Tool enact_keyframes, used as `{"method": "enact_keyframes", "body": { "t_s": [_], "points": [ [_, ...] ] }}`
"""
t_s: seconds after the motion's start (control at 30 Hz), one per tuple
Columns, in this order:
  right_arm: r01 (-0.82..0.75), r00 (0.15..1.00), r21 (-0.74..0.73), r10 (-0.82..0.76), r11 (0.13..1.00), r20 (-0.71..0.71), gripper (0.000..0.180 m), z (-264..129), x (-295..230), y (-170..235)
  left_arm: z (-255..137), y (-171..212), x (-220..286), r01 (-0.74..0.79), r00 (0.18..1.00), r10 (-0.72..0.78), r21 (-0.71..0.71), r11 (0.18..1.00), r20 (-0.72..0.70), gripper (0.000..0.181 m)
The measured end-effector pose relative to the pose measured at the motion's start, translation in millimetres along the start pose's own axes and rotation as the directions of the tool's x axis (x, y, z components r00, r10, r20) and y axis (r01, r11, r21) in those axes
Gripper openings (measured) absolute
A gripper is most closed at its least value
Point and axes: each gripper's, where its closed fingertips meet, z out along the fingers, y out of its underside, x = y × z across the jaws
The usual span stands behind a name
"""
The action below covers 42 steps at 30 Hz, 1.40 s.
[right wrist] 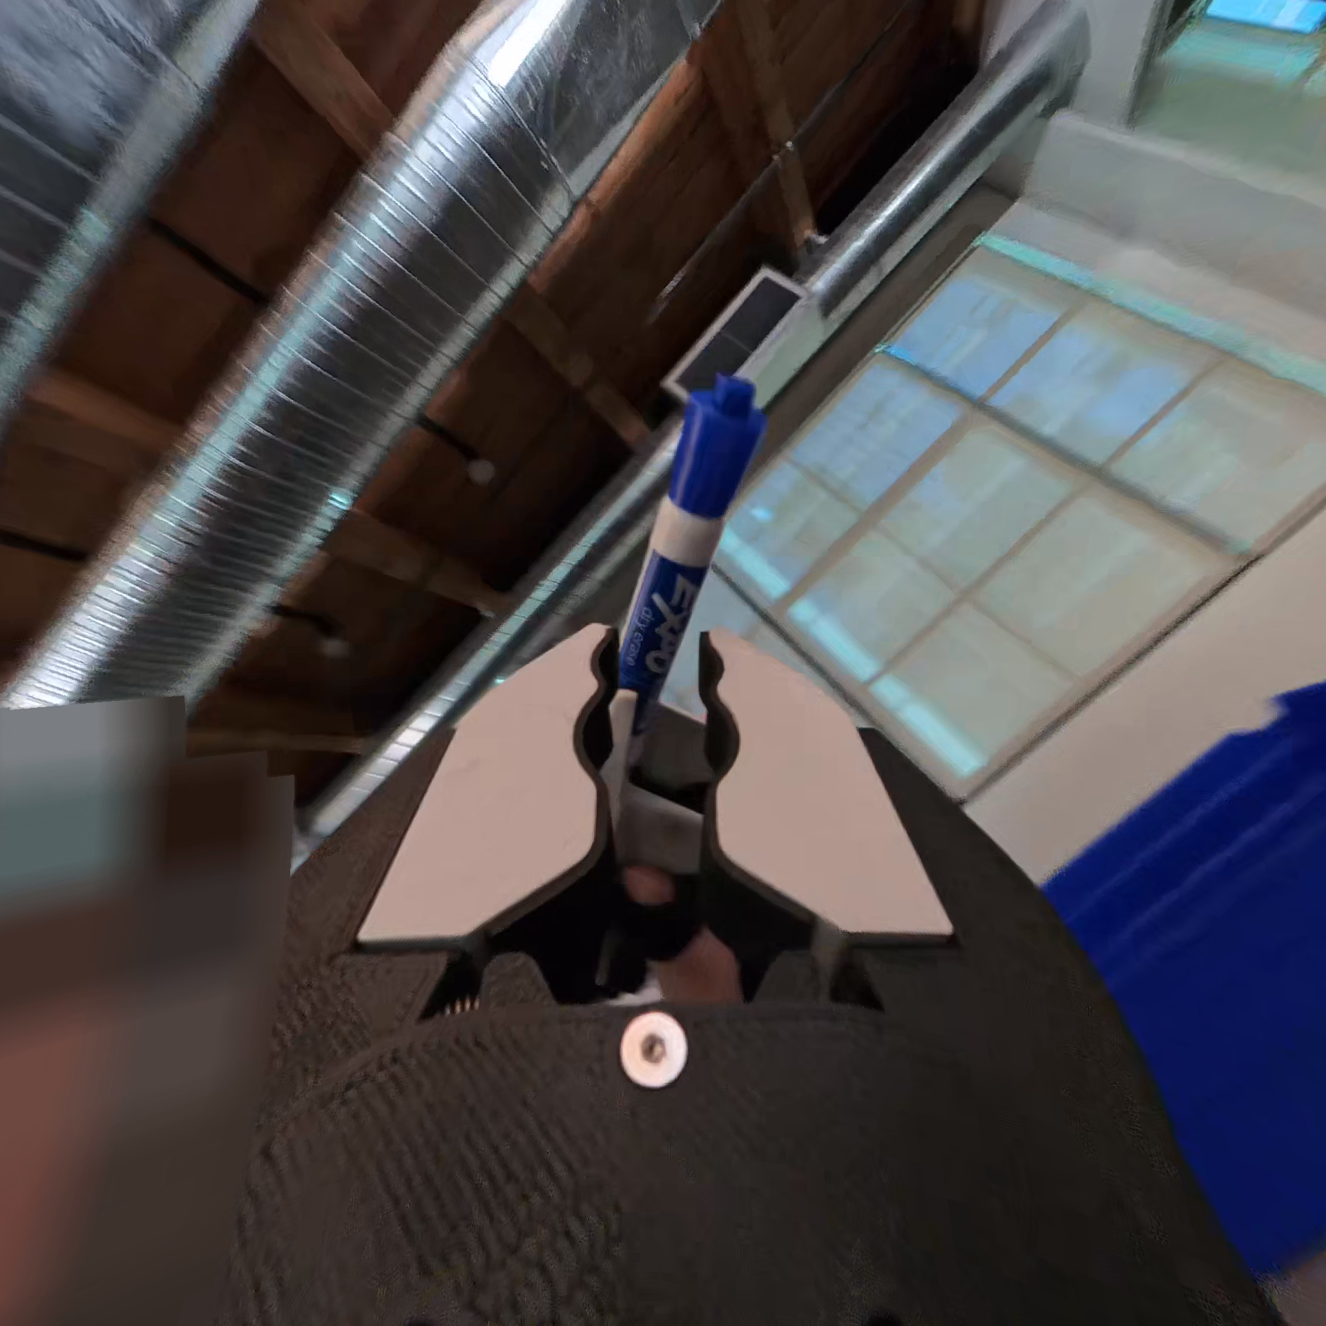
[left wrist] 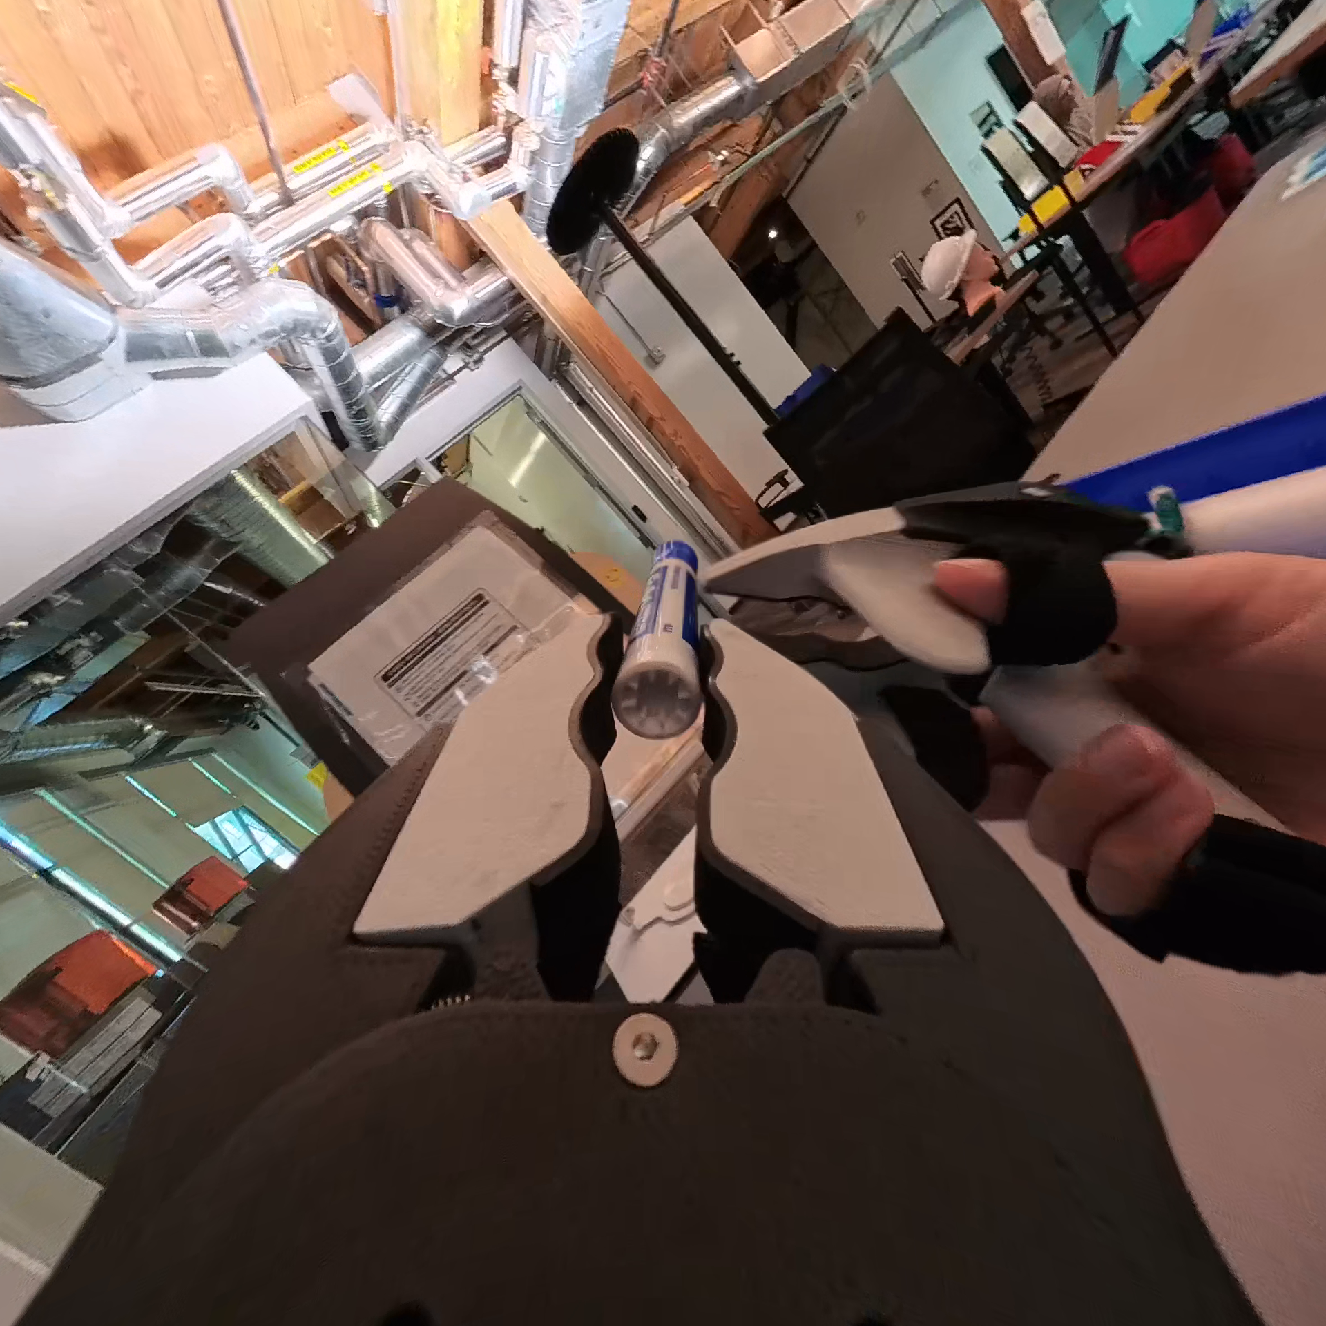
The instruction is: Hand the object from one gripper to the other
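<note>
- Here, one dry-erase marker (left wrist: 664,610) is held in mid-air between two hand-held tongs. It is a smooth white cylinder with a blue printed label and a ribbed blue cap.
- The left tongs (left wrist: 660,638) have two flat, pale grey fingers with wavy, notched black inner edges on a coarse black printed body with one round silver screw. They are closed on the marker's lower barrel, and its round ribbed butt end faces the camera.
- The right tongs (left wrist: 717,585), of the same build, reach in from the right with their tapered tips at the marker's upper barrel, just below the cap.
- In the right wrist view, the right tongs (right wrist: 660,646) stand a little apart around the marker (right wrist: 707,466). The barrel lies against the left finger, and a narrow gap shows at the other, so they are not clamped.
- The marker stands nearly upright there, cap upward, leaning slightly right.
- The right hand (left wrist: 1148,682), in a black fingerless glove, wraps the white handle with one finger stretched forward along the tongs. A blue and white sleeve (left wrist: 1220,459) runs off behind it.
- The left hand (right wrist: 699,961), also gloved in black, shows through the gap below.
- Behind are ribbed silver ducts (right wrist: 359,323), wooden ceiling boards, a gridded window (right wrist: 1004,538) and a pale smooth counter (left wrist: 1220,323).
</note>
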Motion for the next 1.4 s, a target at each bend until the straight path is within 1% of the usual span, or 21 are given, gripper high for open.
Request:
{"method": "enact_keyframes", "body": {
  "t_s": [0.07, 0.1, 0.13, 0.17, 0.2, 0.23, 0.27, 0.33, 0.4, 0.57, 0.7, 0.8, 0.87, 0.97, 1.03, 1.1, 1.17, 1.23, 1.27, 1.33, 1.4],
  "points": [
    [0.242, 0.965, -0.03, -0.244, 0.97, -0.1, 0.025, -5, 4, -11, -3, 0, -14, 0.081, 0.997, -0.081, 0.001, 0.997, -0.004, 0.02],
    [0.394, 0.9, -0.092, -0.404, 0.915, -0.163, 0.025, -8, 8, -15, -4, 1, -19, 0.153, 0.988, -0.154, -0.007, 0.988, -0.02, 0.02],
    [0.562, 0.772, -0.203, -0.597, 0.802, -0.219, 0.025, -10, 15, -17, -5, 2, -23, 0.232, 0.971, -0.233, -0.015, 0.972, -0.046, 0.02],
    [0.716, 0.563, -0.342, -0.793, 0.609, -0.232, 0.026, -12, 20, -19, -5, 4, -25, 0.306, 0.949, -0.308, -0.029, 0.951, -0.073, 0.02],
    [0.81, 0.302, -0.459, -0.931, 0.364, -0.206, 0.031, -14, 22, -24, -5, 6, -26, 0.368, 0.923, -0.371, -0.054, 0.928, -0.098, 0.02],
    [0.843, 0.051, -0.523, -0.987, 0.126, -0.155, 0.036, -14, 18, -29, -5, 9, -26, 0.414, 0.899, -0.422, -0.086, 0.906, -0.121, 0.02],
    [0.834, -0.161, -0.546, -0.981, -0.078, -0.106, 0.041, -12, 9, -31, -5, 12, -26, 0.451, 0.876, -0.463, -0.111, 0.886, -0.137, 0.02],
    [0.762, -0.457, -0.529, -0.889, -0.373, -0.032, 0.051, -7, -11, -27, -5, 15, -26, 0.5, 0.839, -0.519, -0.146, 0.853, -0.161, 0.02],
    [0.668, -0.569, -0.535, -0.819, -0.517, 0.081, 0.045, -5, -10, -16, -6, 16, -26, 0.519, 0.822, -0.543, -0.166, 0.838, -0.17, 0.02],
    [0.505, -0.625, -0.627, -0.752, -0.594, 0.209, 0.045, -13, 17, -20, -9, 13, -17, 0.499, 0.817, -0.539, -0.219, 0.839, -0.204, 0.02],
    [0.424, -0.672, -0.612, -0.685, -0.667, 0.282, 0.031, -18, 25, -18, -10, 9, -4, 0.451, 0.828, -0.503, -0.238, 0.86, -0.247, 0.02],
    [0.4, -0.665, -0.623, -0.68, -0.673, 0.308, 0.019, -22, 32, -18, -8, 12, 3, 0.424, 0.833, -0.486, -0.258, 0.868, -0.265, 0.02],
    [0.418, -0.614, -0.641, -0.721, -0.643, 0.322, 0.019, -24, 39, -16, -8, 15, 4, 0.443, 0.816, -0.509, -0.27, 0.855, -0.274, 0.02],
    [0.504, -0.472, -0.685, -0.832, -0.526, 0.291, 0.019, -26, 45, -11, -7, 8, 1, 0.519, 0.768, -0.563, -0.218, 0.826, -0.304, 0.021],
    [0.568, -0.349, -0.717, -0.907, -0.404, 0.234, 0.019, -26, 47, -10, -7, 7, -7, 0.529, 0.774, -0.564, -0.195, 0.826, -0.287, 0.045],
    [0.649, -0.137, -0.738, -0.983, -0.181, 0.121, 0.019, -25, 46, -10, -7, 11, -11, 0.486, 0.807, -0.524, -0.198, 0.851, -0.272, 0.069],
    [0.665, 0.193, -0.73, -0.981, 0.155, -0.032, 0.018, -22, 44, -7, -7, 17, -12, 0.403, 0.858, -0.443, -0.193, 0.895, -0.261, 0.073],
    [0.557, 0.551, -0.653, -0.816, 0.514, -0.172, 0.019, -18, 36, -5, -4, 24, -10, 0.306, 0.907, -0.344, -0.184, 0.934, -0.241, 0.073],
    [0.458, 0.695, -0.593, -0.682, 0.663, -0.225, 0.019, -17, 32, -5, -2, 27, -6, 0.26, 0.924, -0.299, -0.179, 0.949, -0.238, 0.073],
    [0.231, 0.879, -0.464, -0.388, 0.855, -0.277, 0.018, -16, 26, -8, 4, 31, 5, 0.159, 0.952, -0.195, -0.161, 0.974, -0.235, 0.073],
    [0.049, 0.947, -0.366, -0.159, 0.929, -0.278, 0.018, -17, 28, -8, 9, 35, 18, 0.114, 0.963, -0.147, -0.153, 0.982, -0.227, 0.066]
  ]
}}
